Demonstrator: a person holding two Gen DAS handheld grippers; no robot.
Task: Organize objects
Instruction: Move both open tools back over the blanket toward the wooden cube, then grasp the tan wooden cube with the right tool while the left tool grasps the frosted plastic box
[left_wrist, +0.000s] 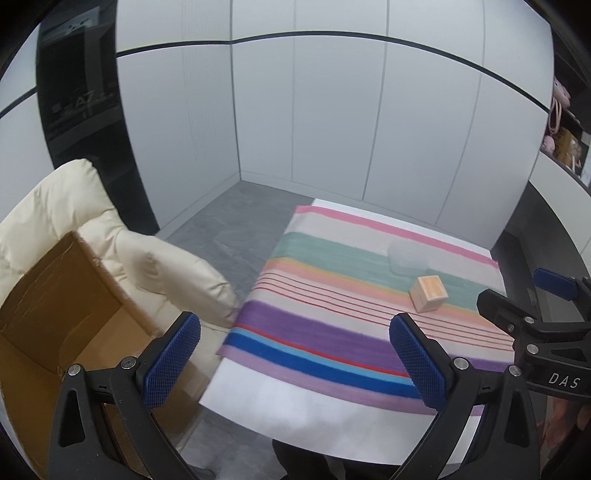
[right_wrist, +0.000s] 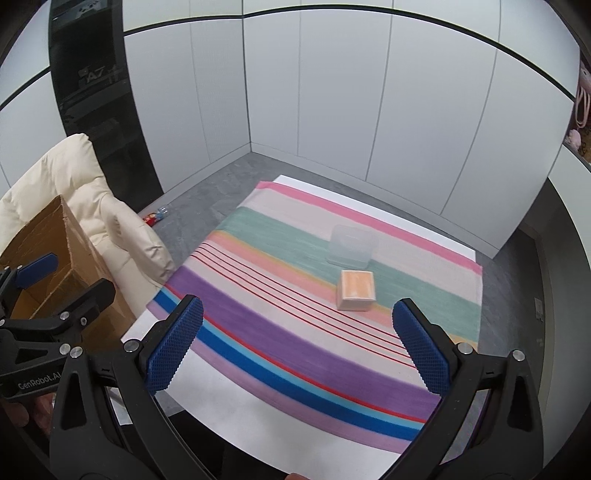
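Only the right view showed a small toy (right_wrist: 157, 215) on the floor. The carton (left_wrist: 62, 295) looked empty. Both grippers, left (left_wrist: 295, 365) and right (right_wrist: 297, 343), stood spread wide, holding nothing. The block (right_wrist: 356, 290) lay just before the clear tub (right_wrist: 352, 245), near the cloth's (right_wrist: 258, 332) far right corner.

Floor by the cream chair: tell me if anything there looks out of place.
A small red and clear item, perhaps a bottle or wrapper, lies on the grey floor behind the cream chair, like dropped litter. Too small to identify. The wooden box and clear container sit normally on the striped cloth.
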